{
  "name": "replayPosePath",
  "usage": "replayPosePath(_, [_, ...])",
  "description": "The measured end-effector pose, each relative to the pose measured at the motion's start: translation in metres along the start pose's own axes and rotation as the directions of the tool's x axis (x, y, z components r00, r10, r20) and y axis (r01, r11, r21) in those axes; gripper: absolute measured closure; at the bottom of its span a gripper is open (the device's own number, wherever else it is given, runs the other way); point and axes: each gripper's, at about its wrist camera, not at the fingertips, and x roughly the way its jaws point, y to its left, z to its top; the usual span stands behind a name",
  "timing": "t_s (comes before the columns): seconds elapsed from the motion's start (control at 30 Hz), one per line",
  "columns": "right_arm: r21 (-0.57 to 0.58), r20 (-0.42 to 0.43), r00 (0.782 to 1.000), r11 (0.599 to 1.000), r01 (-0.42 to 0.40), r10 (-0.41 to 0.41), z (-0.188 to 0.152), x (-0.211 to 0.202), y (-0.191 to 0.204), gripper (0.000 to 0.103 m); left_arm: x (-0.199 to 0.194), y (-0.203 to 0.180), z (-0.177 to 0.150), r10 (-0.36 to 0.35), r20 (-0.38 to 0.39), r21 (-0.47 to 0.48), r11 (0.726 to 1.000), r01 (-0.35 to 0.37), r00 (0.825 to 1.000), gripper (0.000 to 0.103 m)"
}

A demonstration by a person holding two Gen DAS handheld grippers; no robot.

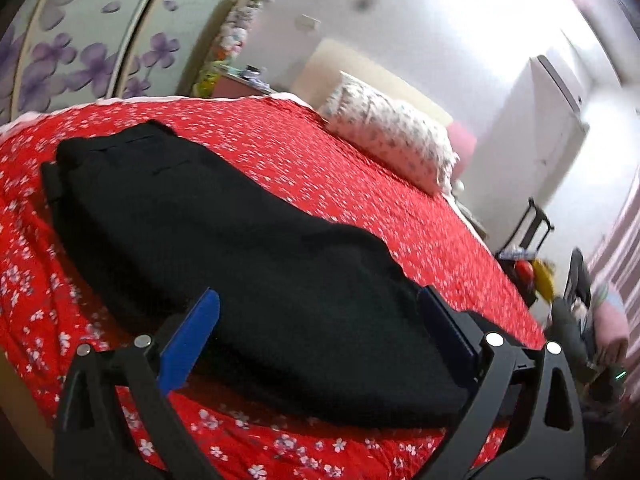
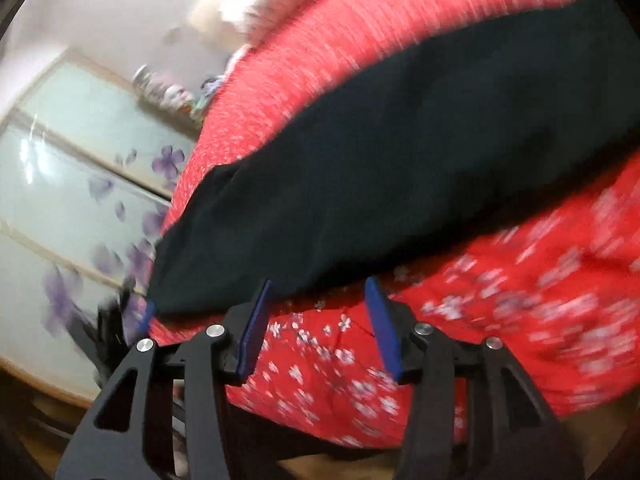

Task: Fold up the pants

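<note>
Left wrist view: left gripper (image 1: 320,332) jaws apart around black pants (image 1: 224,216) on the bed (image 1: 360,168); right gripper (image 2: 320,324) jaws apart, empty, picture blurred.

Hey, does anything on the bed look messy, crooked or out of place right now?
Nothing stands out. The black pants lie stretched along the red floral bedspread, and the pillow sits at the head.

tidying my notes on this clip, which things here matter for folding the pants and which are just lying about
Part of the job:
- black fabric pants, spread on the bed
- left gripper, jaws wide apart, pants between them
- right gripper, open, nothing between its pads
- red flower-print bedspread, the work surface

Just lying about:
- white flower-print pillow
- purple-flowered wardrobe doors
</note>
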Motion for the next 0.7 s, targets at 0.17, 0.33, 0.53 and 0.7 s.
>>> replayPosePath(0.17, [-0.407,0.170,0.984,0.905,0.124,-0.058,0.021,-0.026,0.076,0.053,0.012,-0.016,-0.003,-0.015,-0.020,0.056,0.998,0.016,1.000,0.004])
replayPosePath(0.33, [-0.759,0.072,0.997,0.646,0.079,-0.038,0.042,0.059,0.175,0.053,0.020,-0.030,-0.007,0.013,-0.007,0.110,0.994,-0.012,1.000,0.002])
replayPosePath(0.53, [-0.840,-0.075,0.988,0.543,0.012,-0.137,0.064,0.173,0.222,0.053,0.037,-0.042,-0.014,0.054,-0.052,0.184,0.982,-0.043,0.997,0.002])
replayPosePath(0.7, [-0.837,-0.125,0.968,0.547,0.016,-0.218,0.073,0.233,0.223,0.053,0.044,-0.039,-0.015,0.036,-0.089,0.191,0.981,-0.018,0.995,0.002])
